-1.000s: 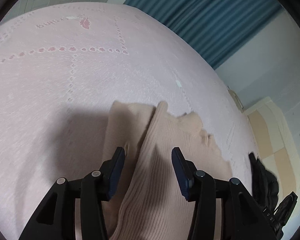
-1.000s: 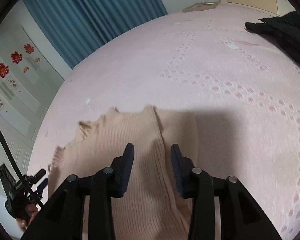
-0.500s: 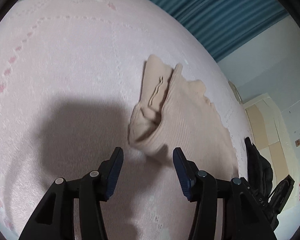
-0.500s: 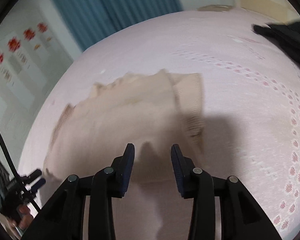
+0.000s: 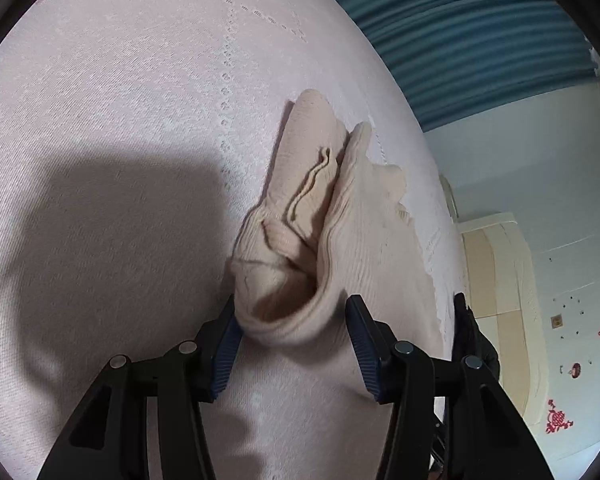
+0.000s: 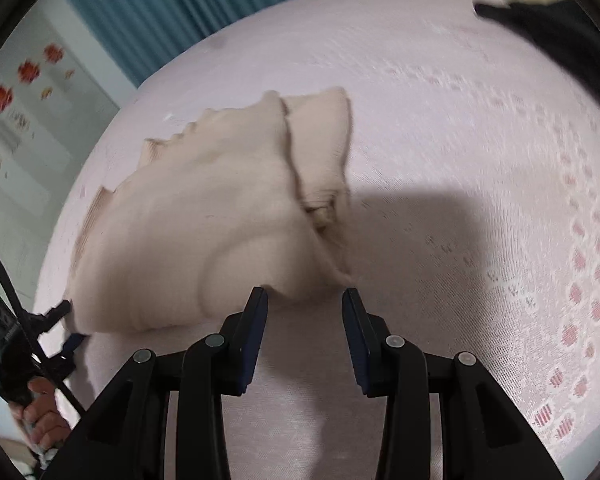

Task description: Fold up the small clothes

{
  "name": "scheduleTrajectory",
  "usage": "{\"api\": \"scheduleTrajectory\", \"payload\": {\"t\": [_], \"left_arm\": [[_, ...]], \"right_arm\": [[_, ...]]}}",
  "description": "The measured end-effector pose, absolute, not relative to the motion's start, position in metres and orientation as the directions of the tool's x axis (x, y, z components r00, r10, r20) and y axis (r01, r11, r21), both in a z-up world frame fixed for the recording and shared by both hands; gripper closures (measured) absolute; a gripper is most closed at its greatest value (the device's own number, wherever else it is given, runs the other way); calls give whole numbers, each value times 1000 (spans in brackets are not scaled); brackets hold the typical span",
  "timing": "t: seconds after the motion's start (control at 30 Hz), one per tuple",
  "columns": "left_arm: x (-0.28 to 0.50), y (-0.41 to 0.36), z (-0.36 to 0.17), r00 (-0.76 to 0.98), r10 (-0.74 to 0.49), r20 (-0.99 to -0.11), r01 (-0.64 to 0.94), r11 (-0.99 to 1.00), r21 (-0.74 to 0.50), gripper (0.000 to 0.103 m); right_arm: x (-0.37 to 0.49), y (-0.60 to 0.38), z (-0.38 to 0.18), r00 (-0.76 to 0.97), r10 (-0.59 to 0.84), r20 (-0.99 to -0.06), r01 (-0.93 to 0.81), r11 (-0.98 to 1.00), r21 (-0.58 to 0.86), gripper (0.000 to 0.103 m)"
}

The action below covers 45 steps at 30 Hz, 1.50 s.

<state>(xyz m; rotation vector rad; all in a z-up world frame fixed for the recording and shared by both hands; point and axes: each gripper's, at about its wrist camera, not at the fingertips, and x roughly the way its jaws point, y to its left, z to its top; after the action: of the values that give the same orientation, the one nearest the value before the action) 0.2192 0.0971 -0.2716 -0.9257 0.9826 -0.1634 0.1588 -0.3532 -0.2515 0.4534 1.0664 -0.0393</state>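
A beige ribbed knit garment (image 5: pixel 364 240) lies partly folded on the pink bedspread (image 5: pixel 100 128). One side is doubled over and bunched. Its rumpled near edge sits between the fingers of my left gripper (image 5: pixel 294 320), which stands open; the left pad touches the cloth without pinching it. In the right wrist view the garment (image 6: pixel 204 216) spreads to the upper left. My right gripper (image 6: pixel 304 308) is open just short of its near edge, nothing between its fingers. The left gripper (image 6: pixel 70 320) shows at the garment's far left corner, held by a hand (image 6: pixel 40 404).
Black clothing (image 6: pixel 548 32) lies on the bedspread (image 6: pixel 480 128) at the far right. A blue curtain (image 5: pixel 480 28) hangs behind the bed, and a pale wall with red stickers (image 6: pixel 16 92) stands beyond. A cable (image 6: pixel 4 280) runs past the left gripper.
Both grippers have drawn back from above the garment and sunk toward its near edge. The cloth under the left gripper is now bunched into a fold. Jaw widths look unchanged.
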Motion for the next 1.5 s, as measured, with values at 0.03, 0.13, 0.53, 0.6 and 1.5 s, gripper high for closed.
{"api": "scheduleTrajectory", "payload": {"t": [0.03, 0.13, 0.53, 0.6, 1.5], "left_arm": [[220, 96, -271, 578, -500, -645, -272, 627, -730, 55], [222, 89, -268, 578, -473, -665, -268, 660, -702, 55], [235, 72, -263, 577, -434, -692, -274, 696, -664, 78], [236, 68, -262, 576, -424, -699, -271, 708, -652, 82], [200, 67, -250, 621, -401, -673, -231, 728, -646, 92]], "right_arm": [[161, -356, -254, 490, 197, -849, 255, 899, 355, 63], [166, -362, -260, 486, 219, -846, 294, 871, 394, 61], [188, -368, -267, 507, 240, -828, 347, 822, 451, 64], [188, -367, -266, 505, 233, -831, 345, 828, 442, 74], [169, -375, -247, 589, 257, -766, 295, 815, 500, 89]]}}
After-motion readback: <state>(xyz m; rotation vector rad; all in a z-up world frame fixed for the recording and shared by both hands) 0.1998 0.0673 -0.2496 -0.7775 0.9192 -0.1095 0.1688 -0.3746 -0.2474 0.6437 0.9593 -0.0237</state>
